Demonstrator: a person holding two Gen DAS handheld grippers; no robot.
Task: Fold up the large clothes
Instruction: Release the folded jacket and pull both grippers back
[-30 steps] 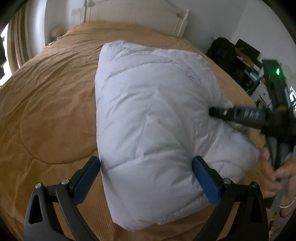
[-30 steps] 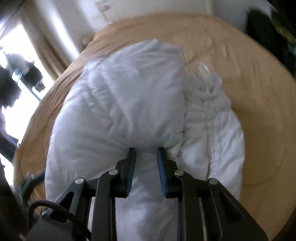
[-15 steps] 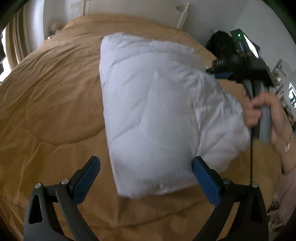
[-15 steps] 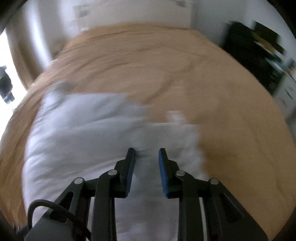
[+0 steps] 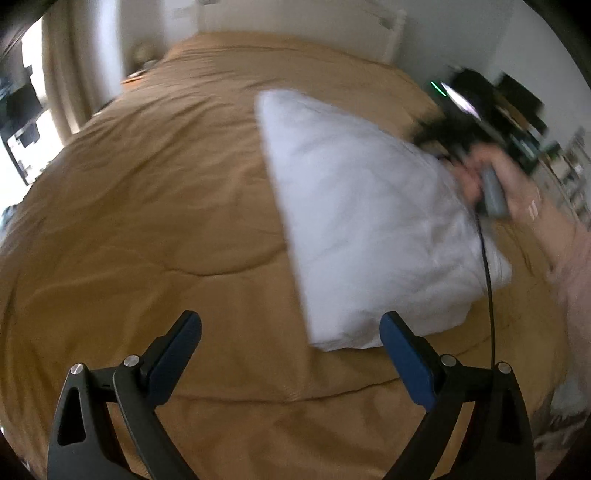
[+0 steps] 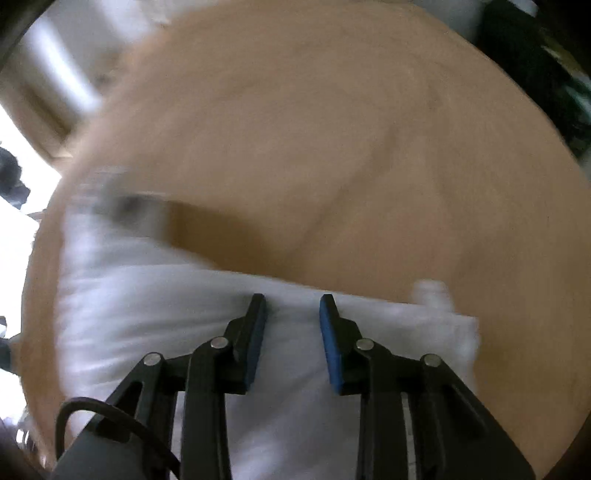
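A white puffy down jacket [image 5: 362, 221], folded into a thick bundle, lies on the tan bedspread [image 5: 147, 206], right of centre in the left wrist view. My left gripper [image 5: 291, 343] is open and empty, held above the bed just short of the jacket's near corner. My right gripper [image 6: 291, 317] has its jaws narrowly apart with jacket fabric [image 6: 184, 295] bulging between them; it is shut on the jacket. In the left wrist view the right gripper and the hand holding it [image 5: 487, 173] are blurred at the jacket's right edge.
A white headboard [image 5: 295, 22] stands at the far end of the bed. Dark clutter and shelves [image 5: 524, 110] line the right side. A curtain and bright window [image 5: 33, 110] are at the left.
The right gripper has dragged the jacket rightwards across the bed. My left gripper has pulled back, so the jacket no longer sits between its fingers. Both views are motion-blurred.
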